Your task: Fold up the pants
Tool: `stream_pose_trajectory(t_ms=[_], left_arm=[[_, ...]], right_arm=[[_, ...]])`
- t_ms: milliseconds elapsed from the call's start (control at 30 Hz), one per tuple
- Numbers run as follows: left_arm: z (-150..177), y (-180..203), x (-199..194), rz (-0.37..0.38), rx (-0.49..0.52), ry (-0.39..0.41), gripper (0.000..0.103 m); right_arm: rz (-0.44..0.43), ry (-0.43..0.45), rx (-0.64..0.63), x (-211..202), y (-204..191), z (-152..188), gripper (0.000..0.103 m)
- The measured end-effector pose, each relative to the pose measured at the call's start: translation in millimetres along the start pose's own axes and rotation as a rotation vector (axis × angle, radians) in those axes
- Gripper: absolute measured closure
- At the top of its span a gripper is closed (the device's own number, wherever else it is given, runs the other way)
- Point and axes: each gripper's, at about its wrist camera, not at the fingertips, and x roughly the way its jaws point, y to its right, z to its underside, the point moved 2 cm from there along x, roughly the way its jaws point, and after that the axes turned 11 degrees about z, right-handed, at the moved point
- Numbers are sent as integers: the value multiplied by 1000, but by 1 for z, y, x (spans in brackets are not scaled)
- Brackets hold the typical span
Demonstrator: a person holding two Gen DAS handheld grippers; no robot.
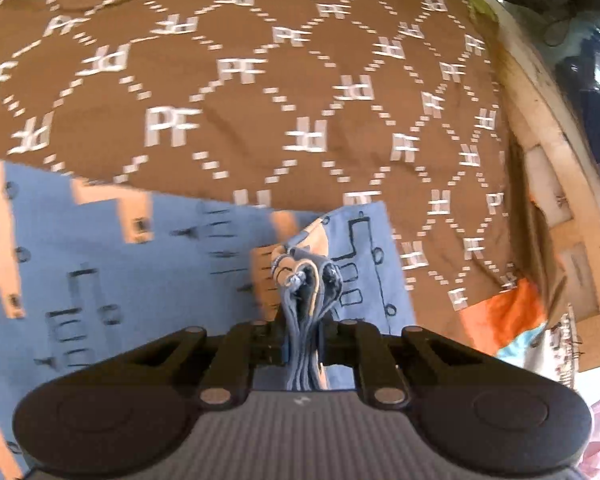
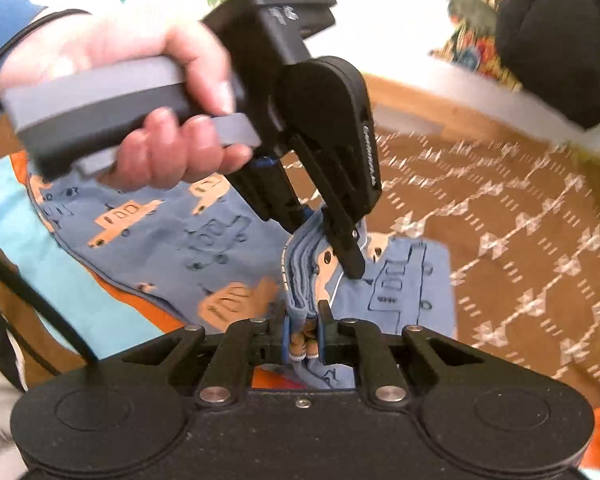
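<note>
My left hand (image 2: 140, 92), angled steeply down, has its left gripper (image 2: 324, 236) clamped on bunched blue truck-print pants (image 2: 228, 232) over the brown patterned bedspread (image 2: 500, 216), while my right gripper (image 2: 305, 336) pinches the same bundle just beside it.

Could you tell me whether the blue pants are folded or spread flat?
Partly folded: both grippers pinch bunched layers of the pants above the brown bedspread.

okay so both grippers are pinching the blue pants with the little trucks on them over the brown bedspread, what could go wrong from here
1. The left gripper and right gripper each clamp a thick bunch of the pants; inner layers could slip out, leaving the fold uneven.
2. The grippers sit very close together, so they might collide.
3. The trailing fabric could drag across the brown bedspread and wrinkle.
</note>
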Motion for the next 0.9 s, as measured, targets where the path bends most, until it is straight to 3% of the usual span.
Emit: stream_pose_trajectory(t_ms=[167,400,467,633,900], left_arm=[[13,-36,-4,-1,-65,25,78],[24,-44,-13,22,-87,80,75],[27,-43,-15,17,-82,98,75],[29,-33,-14,-14,-33,103,88],[28,-24,-15,-40,21,93,91]], right_arm=[[-36,-57,11,12,-17,9,90],[-46,-53,43,12,-15,15,87],[-47,-47,49,9,-15,16,84],[-50,-43,66,8,-13,17,83],[-44,-33,49,6,-16,16,86]])
